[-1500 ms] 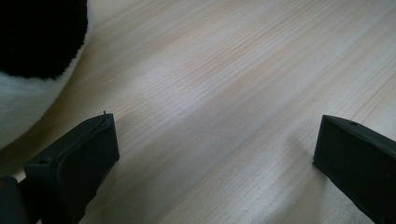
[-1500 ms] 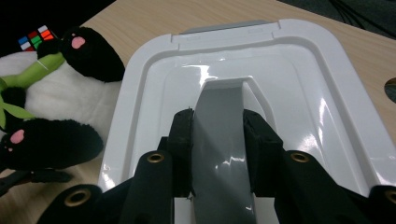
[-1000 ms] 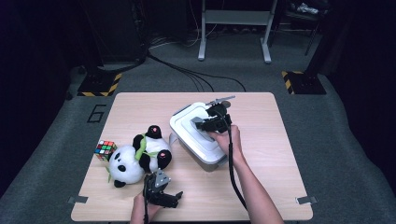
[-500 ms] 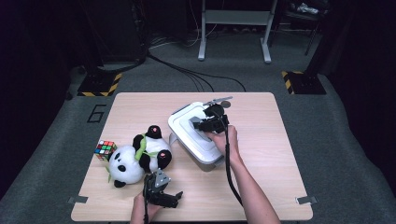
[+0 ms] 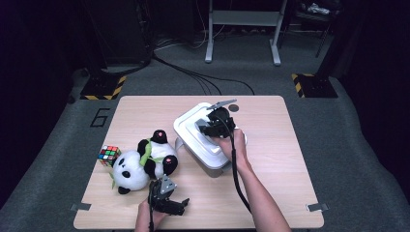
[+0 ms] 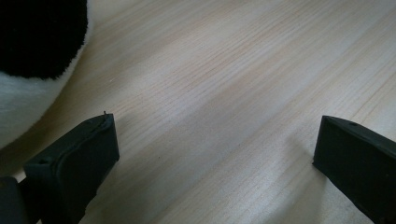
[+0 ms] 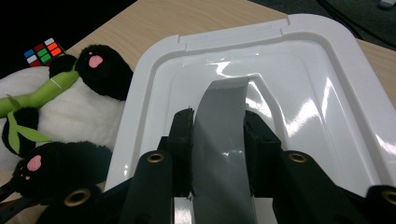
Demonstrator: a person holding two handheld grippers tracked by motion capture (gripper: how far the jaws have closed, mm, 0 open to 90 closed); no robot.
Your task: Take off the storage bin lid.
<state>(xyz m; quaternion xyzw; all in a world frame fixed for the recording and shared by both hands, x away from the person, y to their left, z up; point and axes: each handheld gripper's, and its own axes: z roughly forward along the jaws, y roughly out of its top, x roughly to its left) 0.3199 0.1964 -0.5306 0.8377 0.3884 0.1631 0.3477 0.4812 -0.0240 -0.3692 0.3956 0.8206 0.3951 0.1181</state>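
Observation:
A white plastic container (image 5: 191,126) with a lid (image 7: 317,102) stands in the middle of the wooden table (image 5: 275,159). A grey strap handle (image 7: 219,140) arches over the lid's hollow. My right gripper (image 7: 217,116) is shut on that handle, one black jaw pressing each edge; in the high view the right gripper (image 5: 215,126) sits on top of the container. My left gripper (image 5: 164,192) rests low at the table's near edge, just in front of the plush panda (image 5: 140,162). The left gripper (image 6: 215,135) is open, with bare wood between its jaws.
The panda (image 7: 60,112) lies beside the container's left side, holding a green bamboo sprig. A colour cube (image 5: 109,155) sits left of the panda near the table's left edge. Bare tabletop lies to the right of the container. Cables and a metal stand are on the floor beyond.
My right hand has edged slightly to the left with the handle in its grip. The left gripper has stayed where it was.

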